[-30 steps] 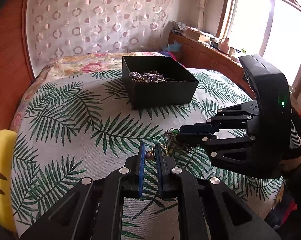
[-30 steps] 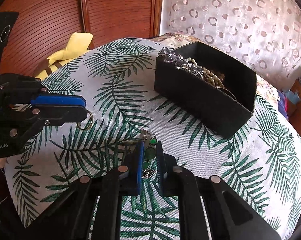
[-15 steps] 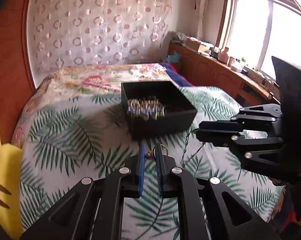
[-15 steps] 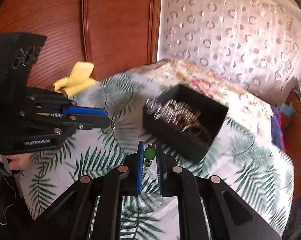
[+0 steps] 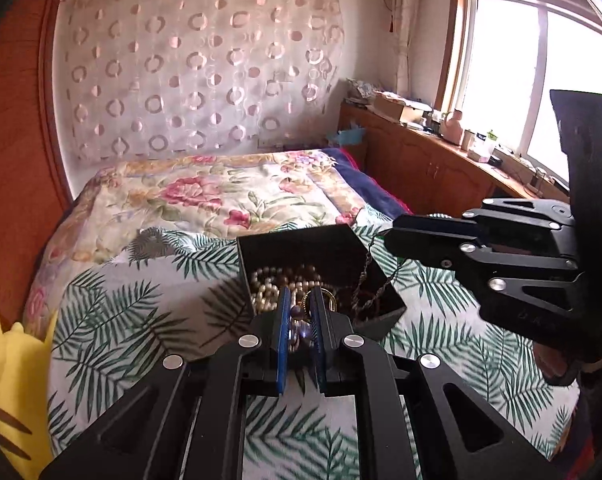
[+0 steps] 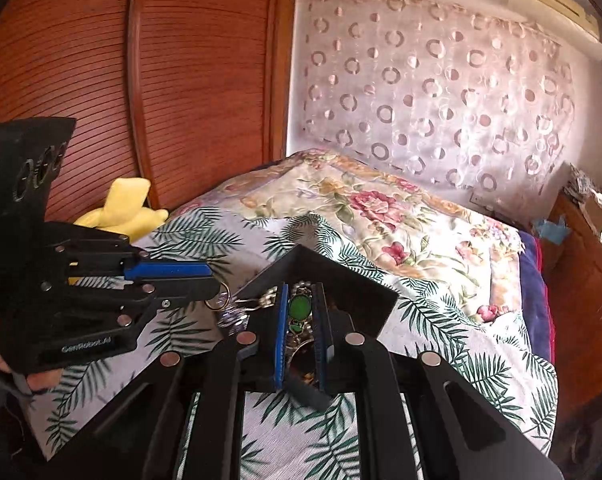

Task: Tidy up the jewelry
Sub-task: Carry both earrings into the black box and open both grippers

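Note:
A black open box with pearls and other jewelry stands on the palm-print bedspread; it also shows in the right wrist view. My left gripper is shut on a small piece with a gold ring and purple beads, held over the box's near edge; the piece also shows in the right wrist view. My right gripper is shut on a green-stone necklace, held above the box. Its chain hangs down into the box in the left wrist view.
A yellow plush toy lies at the bed's left edge by the wooden wardrobe. A floral quilt covers the far half of the bed. A wooden counter with clutter runs under the window at right.
Both grippers rose from the bedspread with their jewelry and moved forward. They now hang over the black box, which looks closer and lower in both views.

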Motion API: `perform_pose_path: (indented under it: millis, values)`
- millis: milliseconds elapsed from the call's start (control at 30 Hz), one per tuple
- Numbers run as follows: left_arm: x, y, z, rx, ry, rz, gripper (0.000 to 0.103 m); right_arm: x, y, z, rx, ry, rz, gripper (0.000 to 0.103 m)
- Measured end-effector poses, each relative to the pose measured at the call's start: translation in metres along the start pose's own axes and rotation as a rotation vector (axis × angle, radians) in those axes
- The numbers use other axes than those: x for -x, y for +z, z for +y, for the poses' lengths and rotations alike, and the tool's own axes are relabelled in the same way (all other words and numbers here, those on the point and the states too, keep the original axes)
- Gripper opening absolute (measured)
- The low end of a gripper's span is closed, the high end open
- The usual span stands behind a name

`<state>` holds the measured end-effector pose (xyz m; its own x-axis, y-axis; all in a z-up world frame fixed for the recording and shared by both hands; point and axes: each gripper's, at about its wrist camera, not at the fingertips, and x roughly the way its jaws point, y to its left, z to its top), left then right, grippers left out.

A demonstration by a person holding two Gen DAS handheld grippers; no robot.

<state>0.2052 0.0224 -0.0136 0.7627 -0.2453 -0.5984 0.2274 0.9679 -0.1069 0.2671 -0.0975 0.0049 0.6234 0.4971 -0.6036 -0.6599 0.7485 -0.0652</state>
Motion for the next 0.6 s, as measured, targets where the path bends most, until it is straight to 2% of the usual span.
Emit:
perform_pose_path:
  millis: [167, 333, 600]
  values:
    - [-0.026, 0.010, 0.000, 0.007, 0.006, 0.019, 0.009, -0.024, -0.001, -0.014, -0.028, -0.009, 0.040, 0.013]
    - [-0.046, 0.015, 0.001, 0.007, 0.019, 0.043, 0.009, -0.040, -0.006, -0.022, -0.065, 0.020, 0.072, 0.014]
    - [-0.060, 0.019, 0.010, 0.014, 0.048, 0.056, 0.009, -0.045, -0.006, -0.029, -0.097, 0.025, 0.068, 0.014]
